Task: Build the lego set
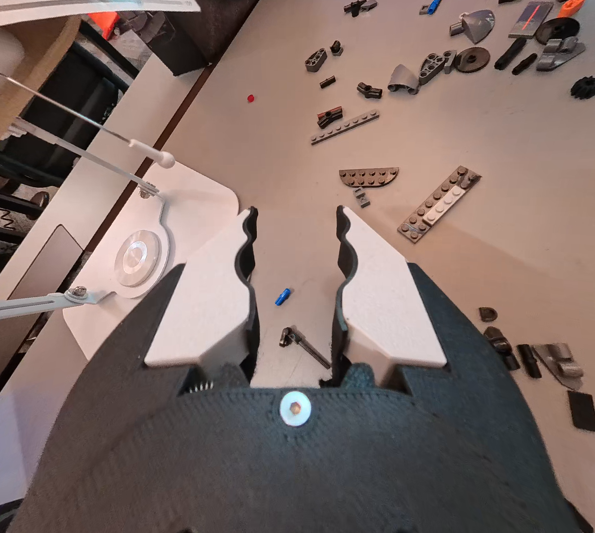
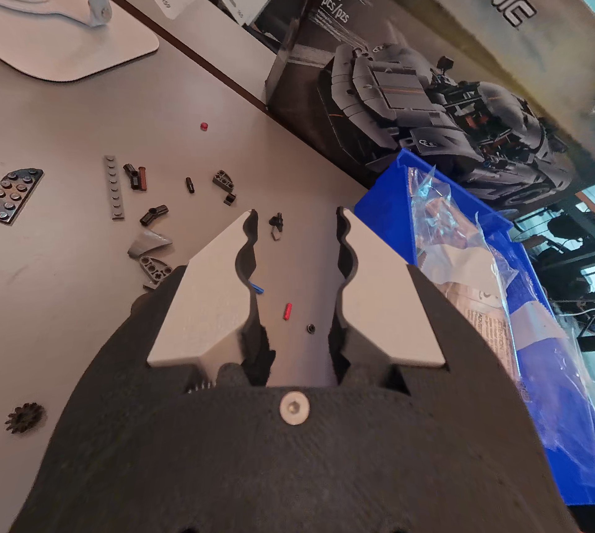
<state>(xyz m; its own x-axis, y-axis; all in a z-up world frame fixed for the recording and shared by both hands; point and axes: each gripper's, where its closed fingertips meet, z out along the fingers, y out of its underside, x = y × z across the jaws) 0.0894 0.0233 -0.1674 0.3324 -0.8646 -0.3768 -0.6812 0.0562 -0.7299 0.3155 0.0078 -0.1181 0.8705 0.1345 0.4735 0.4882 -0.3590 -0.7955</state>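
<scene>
Lego pieces (image 1: 438, 205) lie scattered across my table (image 1: 257, 147), mostly upper right of left view. Left gripper (image 1: 296, 215) released, holding nothing; right gripper (image 2: 296, 215) released too, beside blue bin (image 2: 386, 221).

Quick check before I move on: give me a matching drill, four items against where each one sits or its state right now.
1. small blue pin
2. small red pin
3. blue bin
4. half-round studded plate

A. holds clear plastic bags
B. between the open right gripper fingers
C. between the open left gripper fingers
D. lies flat, studs up, beyond the left gripper

Pairs: 1-C, 2-B, 3-A, 4-D
</scene>
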